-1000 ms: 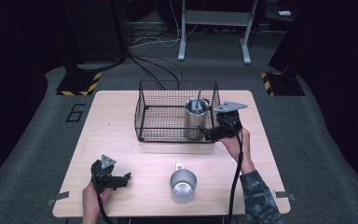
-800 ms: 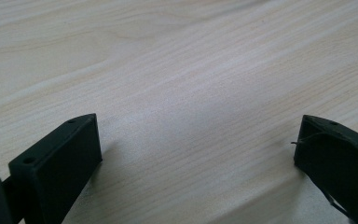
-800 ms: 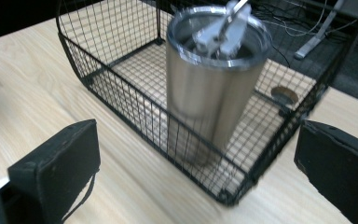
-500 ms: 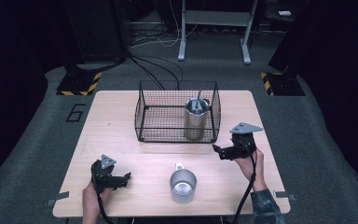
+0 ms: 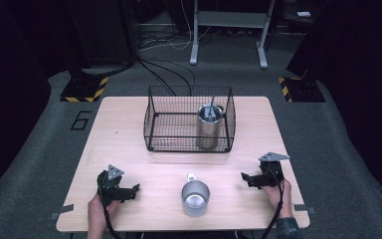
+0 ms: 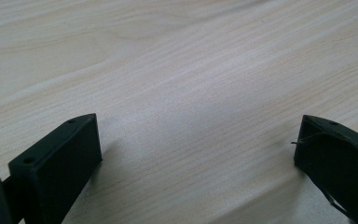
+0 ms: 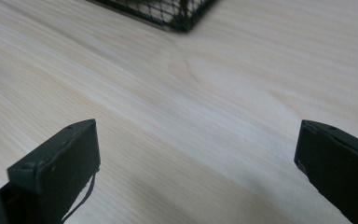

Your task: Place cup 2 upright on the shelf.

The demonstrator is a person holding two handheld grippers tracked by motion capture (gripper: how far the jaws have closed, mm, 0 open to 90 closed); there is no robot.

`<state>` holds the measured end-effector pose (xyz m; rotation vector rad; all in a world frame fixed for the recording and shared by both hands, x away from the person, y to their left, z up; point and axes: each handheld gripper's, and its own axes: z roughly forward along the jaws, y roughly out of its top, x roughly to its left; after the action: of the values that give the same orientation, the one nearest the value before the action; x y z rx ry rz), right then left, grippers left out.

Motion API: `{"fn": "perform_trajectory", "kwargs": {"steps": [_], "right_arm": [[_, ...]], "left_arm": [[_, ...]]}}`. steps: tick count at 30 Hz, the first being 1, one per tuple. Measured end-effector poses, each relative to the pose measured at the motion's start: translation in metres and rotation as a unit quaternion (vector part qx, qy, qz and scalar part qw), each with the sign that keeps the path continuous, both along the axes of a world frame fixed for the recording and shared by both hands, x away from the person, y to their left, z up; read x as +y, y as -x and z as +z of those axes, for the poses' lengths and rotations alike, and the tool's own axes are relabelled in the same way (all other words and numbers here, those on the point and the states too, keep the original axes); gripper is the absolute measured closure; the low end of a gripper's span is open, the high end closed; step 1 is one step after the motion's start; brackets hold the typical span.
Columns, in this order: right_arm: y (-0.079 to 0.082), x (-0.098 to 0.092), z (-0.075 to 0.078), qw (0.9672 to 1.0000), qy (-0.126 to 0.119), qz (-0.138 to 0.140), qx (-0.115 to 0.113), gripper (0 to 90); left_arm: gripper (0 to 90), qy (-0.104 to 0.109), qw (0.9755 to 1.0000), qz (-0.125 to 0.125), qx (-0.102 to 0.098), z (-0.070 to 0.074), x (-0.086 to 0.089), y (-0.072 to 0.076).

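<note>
A black wire basket (image 5: 151, 119) stands at the middle back of the wooden table (image 5: 119, 144). Inside its right end is an upright steel cup (image 5: 209, 128). A second steel mug (image 5: 195, 198) sits on the table near the front edge, between the two hands. My left gripper (image 5: 135, 188) rests low at the front left, open, with bare wood between its jaws (image 6: 196, 135). My right gripper (image 5: 244, 177) rests at the front right, open and empty, pointing left toward the mug. The basket's corner (image 7: 179, 18) shows at the top of the right gripper view.
The table stands on grey carpet with a "6" marked at the left (image 5: 81, 119). Cables (image 5: 169, 69) run across the floor behind the table, near a white stand (image 5: 229, 30). Yellow-black striped pads (image 5: 84, 89) lie at both back sides.
My right gripper has drawn back from the basket's right side to the front right of the table. The cup stays in the basket. The left gripper has not moved.
</note>
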<state>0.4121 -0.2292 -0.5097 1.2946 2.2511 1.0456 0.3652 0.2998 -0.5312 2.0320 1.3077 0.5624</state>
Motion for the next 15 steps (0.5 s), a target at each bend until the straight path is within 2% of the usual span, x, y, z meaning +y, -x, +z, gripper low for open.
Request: {"fn": "perform_trajectory", "kwargs": {"steps": [6,8,11,13,15], "right_arm": [[-0.003,-0.016,-0.016,0.9997,-0.001,-0.019,0.017,0.0],[-0.001,-0.018,-0.017,0.9998,0.0,-0.018,0.012,0.0],[-0.001,-0.016,-0.019,0.9997,0.014,-0.02,0.001,0.0],[0.0,-0.012,-0.02,0.9993,0.037,-0.012,-0.003,0.0],[0.0,-0.011,-0.02,0.9993,0.036,-0.006,-0.002,0.0]], "left_arm": [[0.4,0.0,1.0,-0.001,0.0,0.0,0.0,0.0],[0.4,0.0,1.0,-0.001,0.0,0.0,0.0,0.0],[0.4,0.002,1.0,0.004,-0.004,-0.001,-0.001,0.0],[0.5,0.0,1.0,0.009,0.0,0.0,-0.001,0.001],[0.5,0.006,0.9999,0.015,-0.006,-0.001,-0.002,0.002]]}}
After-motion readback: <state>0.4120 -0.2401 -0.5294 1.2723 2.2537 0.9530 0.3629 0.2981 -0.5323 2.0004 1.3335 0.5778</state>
